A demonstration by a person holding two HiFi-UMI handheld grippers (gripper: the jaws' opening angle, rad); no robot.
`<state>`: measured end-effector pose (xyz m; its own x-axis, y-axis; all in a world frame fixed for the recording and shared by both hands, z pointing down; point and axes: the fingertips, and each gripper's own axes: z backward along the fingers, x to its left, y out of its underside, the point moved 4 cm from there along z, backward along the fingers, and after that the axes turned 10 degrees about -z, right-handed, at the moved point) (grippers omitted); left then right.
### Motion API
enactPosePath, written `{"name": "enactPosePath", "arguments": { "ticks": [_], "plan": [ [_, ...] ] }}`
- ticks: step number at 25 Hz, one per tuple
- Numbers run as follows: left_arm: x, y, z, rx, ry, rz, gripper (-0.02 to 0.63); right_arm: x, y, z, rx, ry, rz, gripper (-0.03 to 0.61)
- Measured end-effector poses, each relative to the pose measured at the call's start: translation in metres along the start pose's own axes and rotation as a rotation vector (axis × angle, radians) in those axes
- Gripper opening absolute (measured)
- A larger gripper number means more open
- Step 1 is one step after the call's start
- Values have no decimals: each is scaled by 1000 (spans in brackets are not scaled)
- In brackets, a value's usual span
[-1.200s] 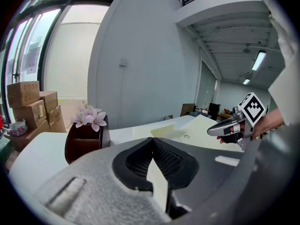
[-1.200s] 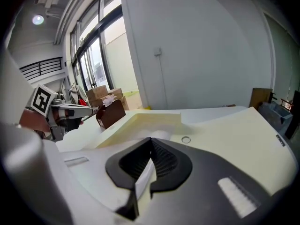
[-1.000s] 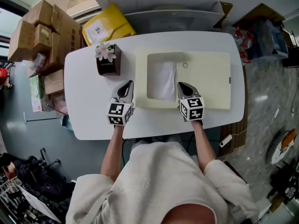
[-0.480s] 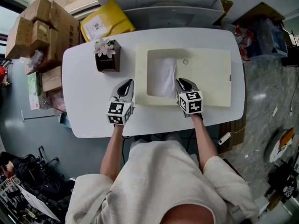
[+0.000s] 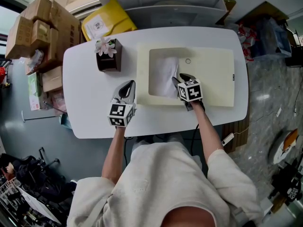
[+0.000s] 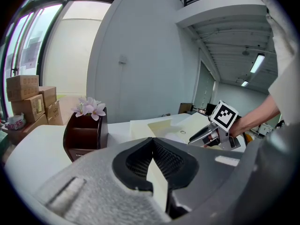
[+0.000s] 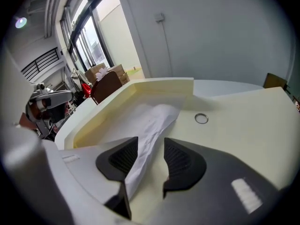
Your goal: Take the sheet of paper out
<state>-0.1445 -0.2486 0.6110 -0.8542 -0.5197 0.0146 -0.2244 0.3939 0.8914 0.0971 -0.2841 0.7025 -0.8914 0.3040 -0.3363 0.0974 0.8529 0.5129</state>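
Note:
A crumpled white sheet of paper [image 5: 165, 74] lies in the recessed basin of a cream slab [image 5: 213, 79] on the white table [image 5: 87, 93]. My right gripper [image 5: 178, 80] tips down over the basin's near right corner. Its jaws are opening. In the right gripper view the paper [image 7: 152, 121] runs up between the right gripper's [image 7: 150, 142] pads, which stand apart from it. My left gripper [image 5: 129, 86] rests over the table left of the slab, shut and empty; its pads [image 6: 161, 156] meet at the tip.
A dark box with pink flowers [image 5: 109, 56] stands at the table's back left. A small metal ring [image 7: 201, 118] is set in the slab right of the basin. Cardboard boxes [image 5: 42, 27] and a yellow package [image 5: 106, 25] sit beyond the table.
My right gripper has moved forward and down to the basin's near right corner and its jaws have opened. The left gripper has stayed in place.

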Motion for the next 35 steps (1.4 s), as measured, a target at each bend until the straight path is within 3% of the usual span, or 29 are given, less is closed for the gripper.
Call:
{"name": "enactPosePath", "arguments": {
  "ticks": [15,20,23,35],
  "plan": [
    [8,3,6,1,-23,-3,2,-1,-6,-24,80,-8,-66,88],
    [9,1,7,1,-24,-1,2,-9,-7,-22,84,45,-62,6],
    [8,-1,6,1,-18,4,2,-11,-11,-16,85,85,-46,3],
    [-1,-3,1,11,12,-1,2,-34,-3,0,62,110,-89,3]
  ]
}}
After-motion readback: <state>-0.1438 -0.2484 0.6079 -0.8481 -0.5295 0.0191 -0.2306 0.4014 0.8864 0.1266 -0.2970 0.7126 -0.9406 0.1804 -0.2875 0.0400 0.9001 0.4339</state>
